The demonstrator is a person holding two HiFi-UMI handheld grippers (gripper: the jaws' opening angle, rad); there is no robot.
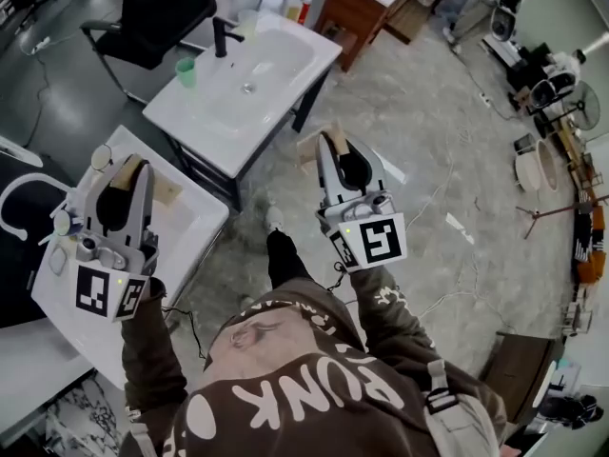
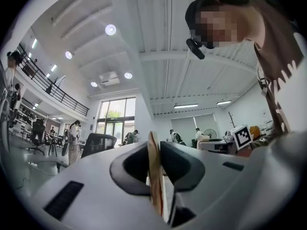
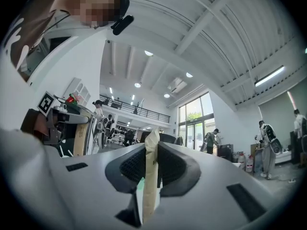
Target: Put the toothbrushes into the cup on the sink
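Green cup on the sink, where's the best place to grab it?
Probably its side wall, near the middle. The green cup looks upright, mouth up, by the sink's edge, so coming in level from that open edge keeps clear of the black faucet beside it.

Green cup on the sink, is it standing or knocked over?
Standing up: the green cup sits upright on the rim of the sink, by the tap.
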